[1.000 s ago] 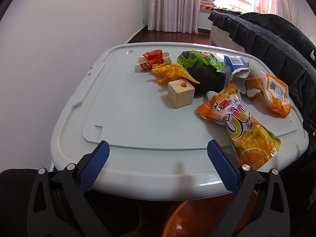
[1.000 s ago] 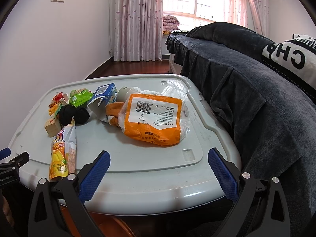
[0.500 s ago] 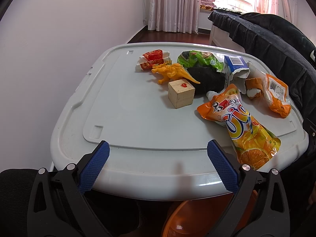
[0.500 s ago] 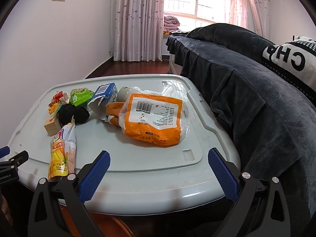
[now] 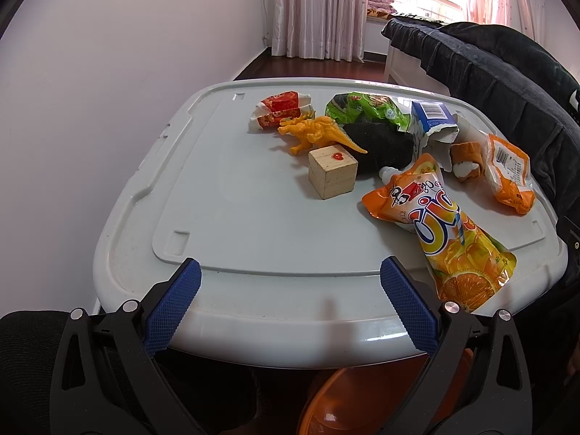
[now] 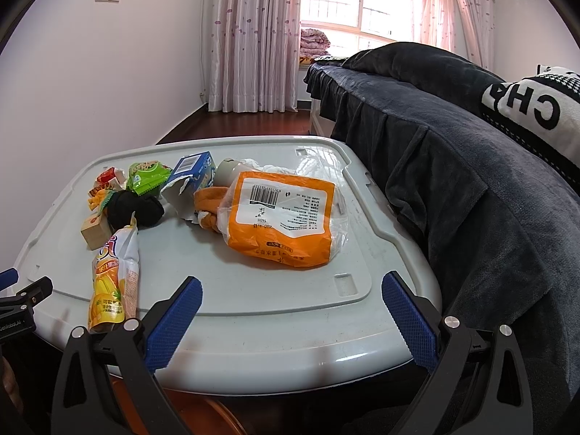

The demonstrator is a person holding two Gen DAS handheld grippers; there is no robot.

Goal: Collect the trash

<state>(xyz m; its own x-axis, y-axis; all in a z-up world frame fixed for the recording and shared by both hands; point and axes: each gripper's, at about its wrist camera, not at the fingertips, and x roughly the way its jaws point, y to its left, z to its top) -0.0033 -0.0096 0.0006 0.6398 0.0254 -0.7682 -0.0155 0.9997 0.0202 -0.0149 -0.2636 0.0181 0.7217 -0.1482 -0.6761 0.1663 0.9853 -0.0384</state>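
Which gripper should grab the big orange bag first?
Probably right. The right gripper is open and the orange bag lies just ahead of it. From the left gripper the bag sits at the far right edge.

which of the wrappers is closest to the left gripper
The orange juice pouch: it lies at the table's near edge beside the open left gripper, while the other wrappers sit farther back.

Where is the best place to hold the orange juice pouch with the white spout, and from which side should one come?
Probably grip the flat bottom end of the orange juice pouch, which overhangs the near rim of the grey plastic lid. Come from the near side with the open left tool; the pouch lies flat, lengthwise towards it.
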